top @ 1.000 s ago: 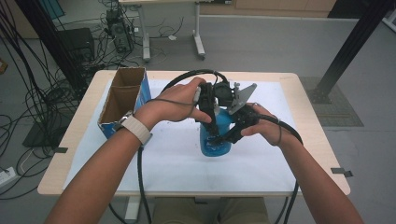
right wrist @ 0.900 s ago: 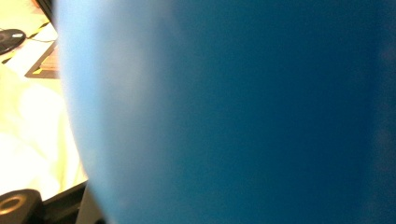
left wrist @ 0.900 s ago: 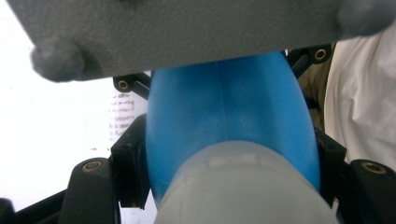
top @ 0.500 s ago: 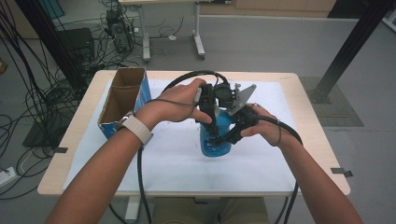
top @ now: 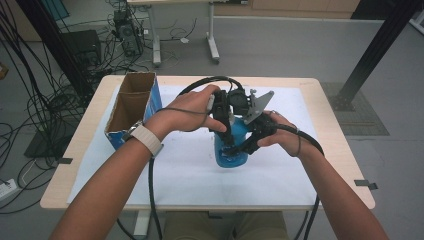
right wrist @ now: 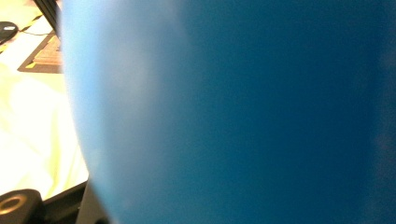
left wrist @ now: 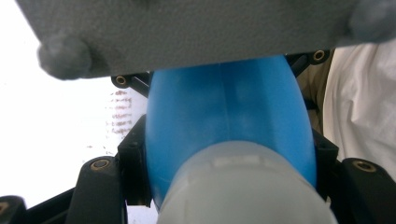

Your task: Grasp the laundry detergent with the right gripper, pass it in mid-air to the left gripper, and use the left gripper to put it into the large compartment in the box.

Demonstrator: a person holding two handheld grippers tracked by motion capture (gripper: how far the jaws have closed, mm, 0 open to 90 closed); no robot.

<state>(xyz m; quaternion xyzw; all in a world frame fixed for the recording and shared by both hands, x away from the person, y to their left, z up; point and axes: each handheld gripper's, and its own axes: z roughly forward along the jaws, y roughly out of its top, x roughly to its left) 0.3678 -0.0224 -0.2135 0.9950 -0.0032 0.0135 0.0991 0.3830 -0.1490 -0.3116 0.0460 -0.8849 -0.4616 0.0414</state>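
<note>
The bottle [top: 231, 149], blue with a pale cap [left wrist: 243, 186], stands upright on the white sheet [top: 175, 175] near the middle of the table [top: 340, 165]. Both grippers meet on it. The open box [top: 131, 107] stands well apart at the table's left edge, with nothing seen inside from the high view.

Progress, as a judgement: the work appears to be opening the bottle. The two-handed hold is set up. The cap is on, so the twist itself is not yet done. What follows the opening cannot be told from this moment.

Left gripper [top: 227, 122]: it comes down on the bottle's top from above. In the left gripper view its black jaws stand either side of the cap and neck, and they have just been closing onto it. The pads now press the top of the bottle; the grip is clenched.

Right gripper [top: 250, 142]: it reaches in from the right at the level of the bottle's body. In the right gripper view the blue wall [right wrist: 233, 112] sits hard against the lens, with one jaw showing at the lower left. The jaws are clamped on the body and brace it against the table.

Both hands hold level with no gap between grippers and bottle.
</note>
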